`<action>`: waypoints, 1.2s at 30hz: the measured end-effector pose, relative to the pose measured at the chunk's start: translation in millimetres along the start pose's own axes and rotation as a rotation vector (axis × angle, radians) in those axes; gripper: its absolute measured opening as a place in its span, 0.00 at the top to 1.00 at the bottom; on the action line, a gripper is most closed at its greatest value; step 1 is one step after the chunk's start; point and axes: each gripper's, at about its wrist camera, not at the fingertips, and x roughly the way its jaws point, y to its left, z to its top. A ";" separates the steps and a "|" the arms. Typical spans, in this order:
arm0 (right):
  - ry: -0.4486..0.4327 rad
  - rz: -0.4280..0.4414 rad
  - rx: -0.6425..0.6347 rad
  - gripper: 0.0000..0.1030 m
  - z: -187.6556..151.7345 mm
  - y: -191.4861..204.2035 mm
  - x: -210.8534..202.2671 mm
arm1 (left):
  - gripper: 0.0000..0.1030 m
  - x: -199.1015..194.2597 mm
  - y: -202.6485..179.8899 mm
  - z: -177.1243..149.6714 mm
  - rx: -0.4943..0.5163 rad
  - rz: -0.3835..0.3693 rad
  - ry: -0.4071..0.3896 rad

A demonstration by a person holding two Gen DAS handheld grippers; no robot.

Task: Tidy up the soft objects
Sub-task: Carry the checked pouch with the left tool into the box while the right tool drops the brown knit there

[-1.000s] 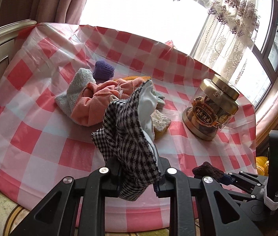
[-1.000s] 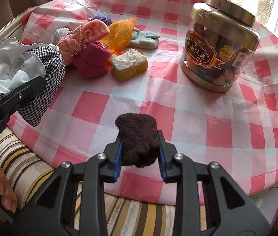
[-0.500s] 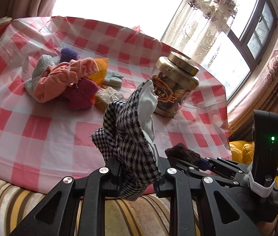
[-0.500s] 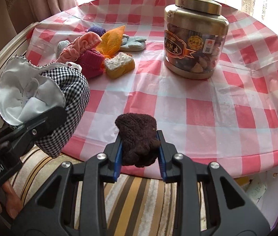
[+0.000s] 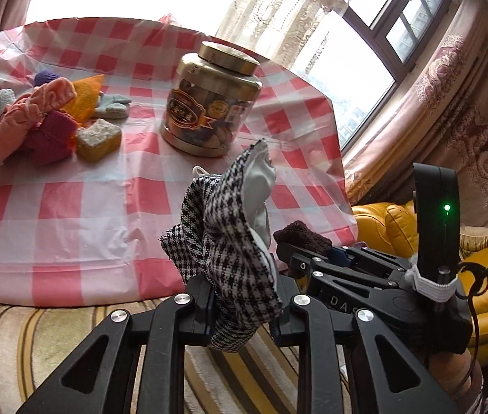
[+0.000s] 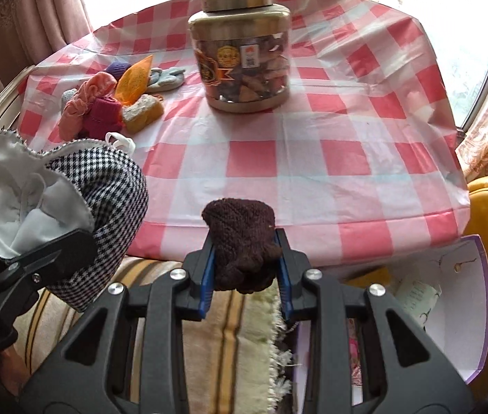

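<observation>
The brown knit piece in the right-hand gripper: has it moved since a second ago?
Yes. The brown knit piece has pulled back from the jar, off the table edge, clamped in the right gripper.

Right gripper (image 5: 308,241) body, lower right of left wrist view: white letters "D A S", rest hidden. Jar (image 6: 240,51) label, top centre: gold/brown, chars too small to read.

A jar (image 6: 240,51) stands on the table (image 6: 313,158), soft pile (image 6: 113,103) left of it.

Black-and-white houndstooth fabric hat (image 5: 230,241) (white lining); dark brown knitted sock (image 6: 242,241); red-and-white checked plastic tablecloth (image 6: 313,158); gold-lidded clear jar (image 6: 240,51).
</observation>
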 end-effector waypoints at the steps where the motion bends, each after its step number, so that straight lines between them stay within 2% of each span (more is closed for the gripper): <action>1: -0.004 -0.011 0.010 0.67 -2.0 -8.1 -3.7 | 0.77 2.2 -4.9 -1.1 0.007 -0.013 0.010; 11: -0.002 -0.131 0.109 0.66 -17.3 -77.0 -22.2 | 0.77 21.4 -45.0 -20.0 0.082 -0.112 0.087; 18: -0.010 -0.160 0.142 0.64 -17.7 -93.9 -30.4 | 0.76 30.9 -63.4 -28.0 0.116 -0.167 0.122; 22: -0.012 -0.179 0.165 0.55 -17.8 -100.3 -32.4 | 0.76 35.9 -76.3 -32.0 0.136 -0.222 0.151; 23: -0.012 -0.184 0.171 0.51 -17.9 -102.1 -33.1 | 0.74 37.3 -79.0 -33.0 0.138 -0.243 0.161; 25: -0.016 -0.196 0.180 0.43 -18.1 -105.1 -35.4 | 0.64 41.5 -83.5 -34.3 0.138 -0.287 0.188; 27: -0.017 -0.216 0.193 0.34 -17.6 -107.8 -38.0 | 0.46 46.3 -87.1 -35.8 0.137 -0.315 0.214; 28: -0.014 -0.228 0.200 0.34 -16.7 -109.4 -39.3 | 0.42 48.5 -87.9 -36.4 0.133 -0.332 0.229; 31: -0.005 -0.274 0.207 0.31 -11.8 -108.4 -48.9 | 0.39 49.7 -84.4 -35.2 0.112 -0.330 0.239; 33: -0.033 -0.249 0.191 0.22 -7.5 -104.3 -60.0 | 0.39 45.4 -76.3 -30.4 0.082 -0.316 0.240; 36: -0.062 -0.264 0.155 0.19 -1.9 -95.3 -70.3 | 0.39 22.1 -62.2 -7.4 -0.006 -0.309 0.203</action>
